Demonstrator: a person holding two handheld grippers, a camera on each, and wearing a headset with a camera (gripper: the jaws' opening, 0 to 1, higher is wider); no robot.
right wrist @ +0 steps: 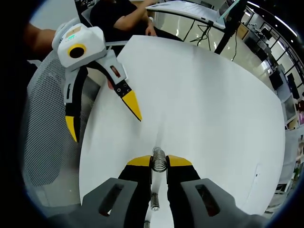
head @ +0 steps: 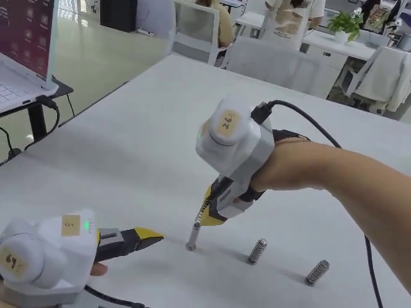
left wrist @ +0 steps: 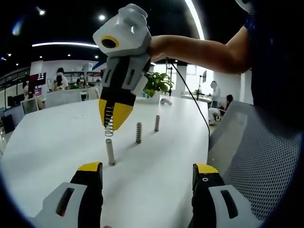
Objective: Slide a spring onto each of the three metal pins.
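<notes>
Just above bare pin (head: 193, 236), spring (head: 203, 210) pinched in right tool (head: 210, 217).

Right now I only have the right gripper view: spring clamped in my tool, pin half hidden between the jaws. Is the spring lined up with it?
Observer: Left gripper view: the spring hangs roughly in line over the bare pin, its lower end right at the tip. The shaft is uncovered.
Operator: The other two pins?
Observer: Head view: both already carry springs, the middle spring and the end spring.
</notes>
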